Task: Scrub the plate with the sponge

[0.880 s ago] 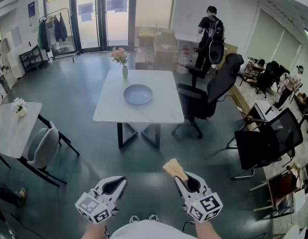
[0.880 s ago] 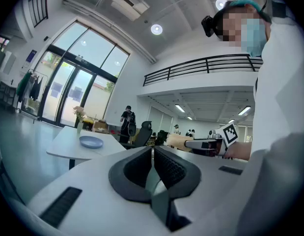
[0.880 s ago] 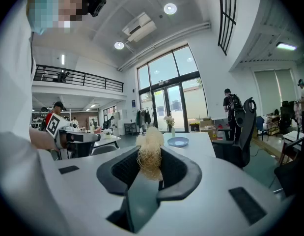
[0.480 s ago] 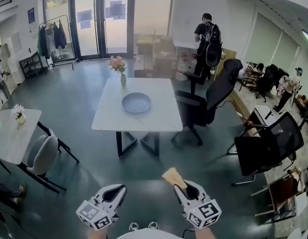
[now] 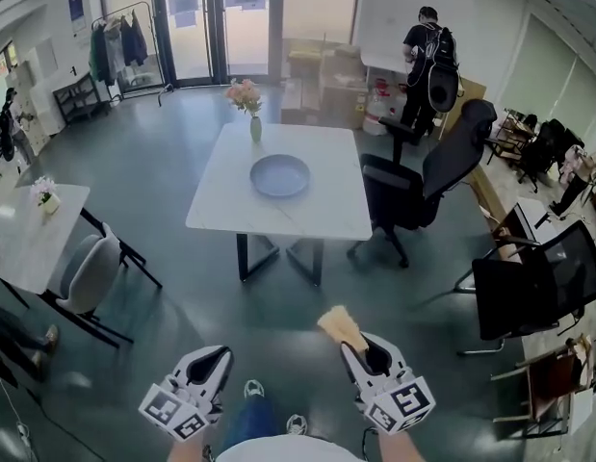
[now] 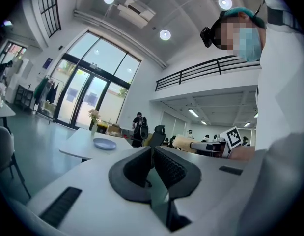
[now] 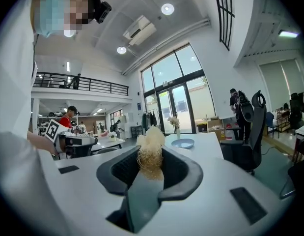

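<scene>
Carrying the sponge (image 5: pixel 338 323) toward the plate (image 5: pixel 279 175) is the step we judge to be in hand; no scrubbing has begun. Our right gripper (image 5: pixel 355 347) pinches the straw-coloured, fibrous sponge between its jaws, with the tuft sticking out past the tips. Our left gripper (image 5: pixel 219 357) has its jaws pressed together with nothing between them. Both are held low in front of our body, well apart from the table (image 5: pixel 322 215).

The blue-grey plate lies about the middle of the white table, apart from every edge, and a vase of flowers (image 5: pixel 251 114) stands by the far edge, toward the far left corner. A black office chair (image 5: pixel 427 176) is at the table's right edge.

The next move, as we see it, calls for closing the gap to the near edge of the table, then bringing the sponge down onto the plate. The empty left gripper may have to steady the rim so the plate does not slide, and for that it would need to open first.

Against the earlier frames, one of our legs (image 5: pixel 247 417) in blue now shows forward between the grippers where only shoe tips showed, and the table sits slightly further right in the head view. The hold on the sponge looks the same, and the plate lies at the same spot on the table.
</scene>
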{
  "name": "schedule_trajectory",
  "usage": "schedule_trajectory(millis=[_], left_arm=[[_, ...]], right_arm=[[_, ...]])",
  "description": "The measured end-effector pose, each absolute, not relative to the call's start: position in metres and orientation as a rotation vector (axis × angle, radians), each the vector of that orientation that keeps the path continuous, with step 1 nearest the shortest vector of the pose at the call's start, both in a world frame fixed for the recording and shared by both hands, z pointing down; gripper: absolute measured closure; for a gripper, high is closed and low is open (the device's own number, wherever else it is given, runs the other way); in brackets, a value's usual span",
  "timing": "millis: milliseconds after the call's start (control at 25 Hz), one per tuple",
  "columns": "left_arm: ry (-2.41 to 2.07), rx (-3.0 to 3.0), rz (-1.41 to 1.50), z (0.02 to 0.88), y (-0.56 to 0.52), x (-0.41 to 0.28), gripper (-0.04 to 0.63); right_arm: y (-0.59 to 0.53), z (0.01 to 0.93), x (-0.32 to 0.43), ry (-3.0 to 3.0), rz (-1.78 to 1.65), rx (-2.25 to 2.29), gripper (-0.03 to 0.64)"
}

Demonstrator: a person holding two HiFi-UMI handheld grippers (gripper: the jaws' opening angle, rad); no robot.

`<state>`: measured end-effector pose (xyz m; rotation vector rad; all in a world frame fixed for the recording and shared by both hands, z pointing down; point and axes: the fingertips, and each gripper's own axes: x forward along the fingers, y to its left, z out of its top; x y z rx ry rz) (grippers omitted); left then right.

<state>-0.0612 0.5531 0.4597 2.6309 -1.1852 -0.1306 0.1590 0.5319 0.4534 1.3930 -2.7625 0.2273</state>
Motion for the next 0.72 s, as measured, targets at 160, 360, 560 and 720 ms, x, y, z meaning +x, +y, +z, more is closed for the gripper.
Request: schedule_trajectory(millis=[160, 360, 560, 720], left_arm=[[-1.223, 2.607, -0.144, 0.468, 0.512, -0.081, 0.554], [-1.187, 2.619, -0.215, 0.461, 0.433, -0.102, 0.554], [-1.131, 2.640, -0.168, 0.457, 0.340, -0.129, 0.554], [-1.035, 2.657, -0.135, 0.462, 0.281, -0.142, 0.554]], right_arm=[[0.490, 0.456, 0.149, -2.767, 0.232, 1.398, 0.494], [0.417, 0.450, 0.126, -2.735, 0.216, 1.432, 0.494], [0.336, 0.438, 0.104, -2.687, 0.168, 1.515, 0.494], [0.285, 0.438, 0.089, -2.664, 0.162, 1.588, 0.494]])
